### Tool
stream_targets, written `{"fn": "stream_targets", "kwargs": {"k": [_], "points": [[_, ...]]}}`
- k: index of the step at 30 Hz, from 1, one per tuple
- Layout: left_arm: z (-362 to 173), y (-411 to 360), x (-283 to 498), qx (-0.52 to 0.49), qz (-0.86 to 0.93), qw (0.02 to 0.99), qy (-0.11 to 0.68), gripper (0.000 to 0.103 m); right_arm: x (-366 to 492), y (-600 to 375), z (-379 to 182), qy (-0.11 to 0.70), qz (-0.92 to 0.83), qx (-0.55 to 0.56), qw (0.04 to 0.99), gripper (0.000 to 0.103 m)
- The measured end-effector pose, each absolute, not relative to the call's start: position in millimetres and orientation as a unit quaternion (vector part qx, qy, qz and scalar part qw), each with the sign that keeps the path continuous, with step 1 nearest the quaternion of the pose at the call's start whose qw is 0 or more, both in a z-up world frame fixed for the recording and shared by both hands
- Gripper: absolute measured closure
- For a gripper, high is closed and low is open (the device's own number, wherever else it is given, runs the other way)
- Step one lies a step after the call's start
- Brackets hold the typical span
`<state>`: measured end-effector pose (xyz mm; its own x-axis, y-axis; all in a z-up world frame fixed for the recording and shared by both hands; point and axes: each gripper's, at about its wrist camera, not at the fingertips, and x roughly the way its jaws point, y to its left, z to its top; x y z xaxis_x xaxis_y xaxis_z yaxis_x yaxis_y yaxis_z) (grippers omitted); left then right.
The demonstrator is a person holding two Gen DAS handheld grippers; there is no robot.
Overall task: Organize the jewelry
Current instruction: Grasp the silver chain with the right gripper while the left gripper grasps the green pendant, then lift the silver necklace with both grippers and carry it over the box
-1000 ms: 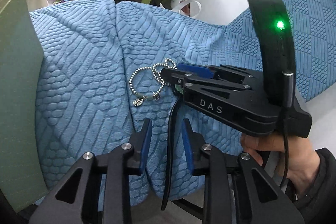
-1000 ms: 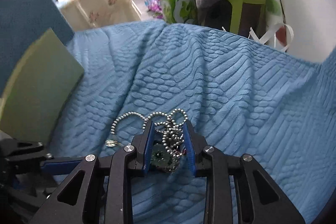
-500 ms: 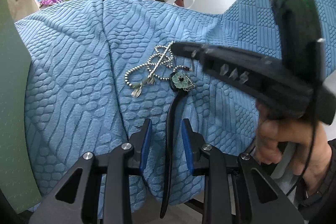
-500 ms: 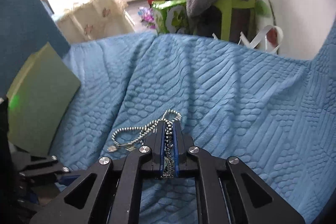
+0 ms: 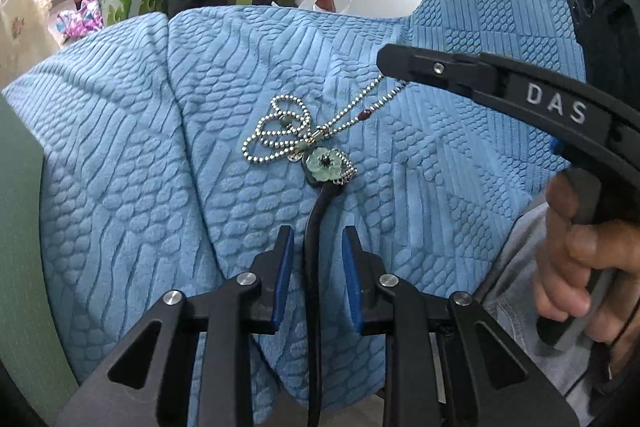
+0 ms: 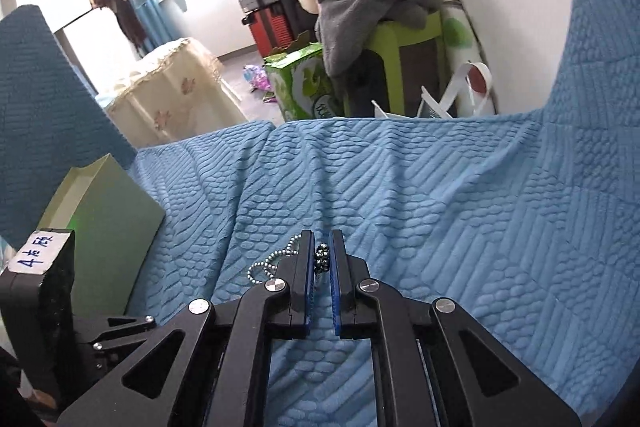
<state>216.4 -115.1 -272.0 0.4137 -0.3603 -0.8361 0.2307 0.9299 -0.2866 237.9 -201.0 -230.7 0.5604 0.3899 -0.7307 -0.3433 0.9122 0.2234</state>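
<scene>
Left wrist view: bead chain [image 5: 280, 135] lies on the blue textured blanket [image 5: 120, 155] at frame centre, bunched in several loops, with a green flower pendant [image 5: 326, 165] at its lower right. From the loops one doubled strand runs taut toward the upper right, so the long axis is a diagonal from centre to the tip of the right gripper [image 5: 394, 65], which enters from the right edge. Right gripper's two fingers are pressed together on that strand; in the right wrist view the blue pads [image 6: 307, 287] sit nearly closed with beads of the chain [image 6: 322, 259] pinched between them, the rest of the chain trailing to lower left of the tips. A black cord [image 5: 316, 247] leaves the pendant and runs straight down the frame, passing between the fingers of the left gripper [image 5: 318, 263]. Left gripper's fingers stand apart with the cord in the gap; I cannot tell whether either pad touches it. Right hand [image 5: 580, 255] grips the handle at the right edge. A green box [image 6: 108, 227] stands on the blanket at the left of the right wrist view.
</scene>
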Motion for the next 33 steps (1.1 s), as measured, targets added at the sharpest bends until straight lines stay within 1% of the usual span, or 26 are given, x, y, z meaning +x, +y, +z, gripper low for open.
{"fn": "stream_targets", "kwargs": {"k": [6,7,8,16,21,25,30,33], "points": [[-274,-135,227,-0.003,-0.192,0.833,0.518,0.078,232,-202,-232,0.431,0.206,0.036,0.878,0.098],[-274,-137,228,0.007,-0.189,0.834,0.519,0.082,230,-200,-232,0.432,0.207,0.036,0.877,0.098],[-275,-138,228,0.016,-0.181,0.836,0.518,0.095,230,-199,-232,0.434,0.206,0.036,0.876,0.098],[-277,-113,230,-0.028,-0.148,0.846,0.512,0.095,226,-198,-242,0.458,0.189,0.036,0.868,0.098],[-266,-86,217,-0.075,-0.136,0.847,0.508,0.095,221,-200,-244,0.462,0.184,0.037,0.867,0.098],[-260,-72,214,-0.098,-0.126,0.851,0.501,0.095,215,-196,-245,0.466,0.187,0.037,0.864,0.098],[-257,-62,202,-0.117,-0.125,0.842,0.512,0.095,200,-184,-240,0.469,0.194,0.032,0.861,0.098],[-246,-53,193,-0.131,-0.123,0.842,0.509,0.095,193,-179,-235,0.471,0.206,0.034,0.857,0.098]]}}
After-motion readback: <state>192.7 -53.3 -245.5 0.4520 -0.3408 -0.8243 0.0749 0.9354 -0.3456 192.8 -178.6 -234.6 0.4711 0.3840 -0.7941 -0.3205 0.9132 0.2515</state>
